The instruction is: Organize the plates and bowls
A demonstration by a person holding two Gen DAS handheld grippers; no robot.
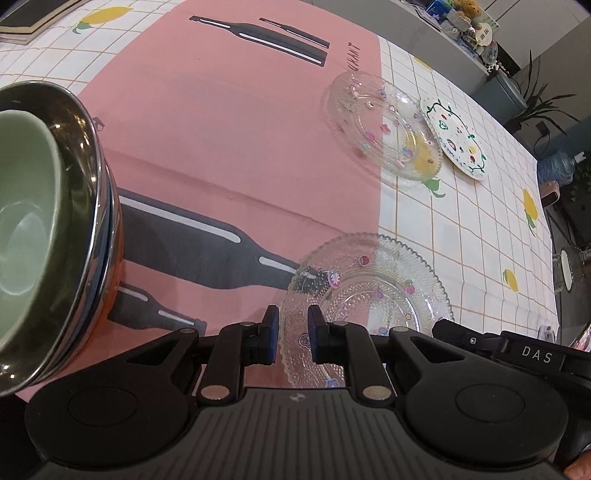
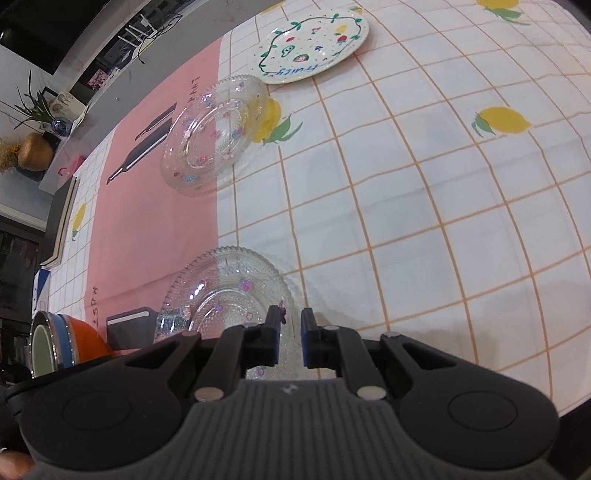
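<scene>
A near clear glass plate point(image 1: 369, 291) with flower dots lies in front of both grippers; it also shows in the right wrist view point(image 2: 225, 295). My left gripper point(image 1: 291, 334) has its jaws a little apart around the plate's near left rim. My right gripper point(image 2: 290, 338) has its jaws a little apart at the plate's right rim. A second glass plate point(image 1: 380, 125) lies farther off, also in the right wrist view point(image 2: 214, 136). A white painted plate point(image 1: 456, 138) lies beside it point(image 2: 314, 48). A stack of bowls point(image 1: 48, 229), green inside steel, blue and orange, stands left point(image 2: 62, 350).
A pink cloth with black bottle prints point(image 1: 221, 147) covers the table's middle, over a white grid cloth with lemons point(image 2: 443, 184). A dark book point(image 1: 33, 18) lies at the far left corner. The table's right edge point(image 1: 546, 206) drops off to plants and furniture.
</scene>
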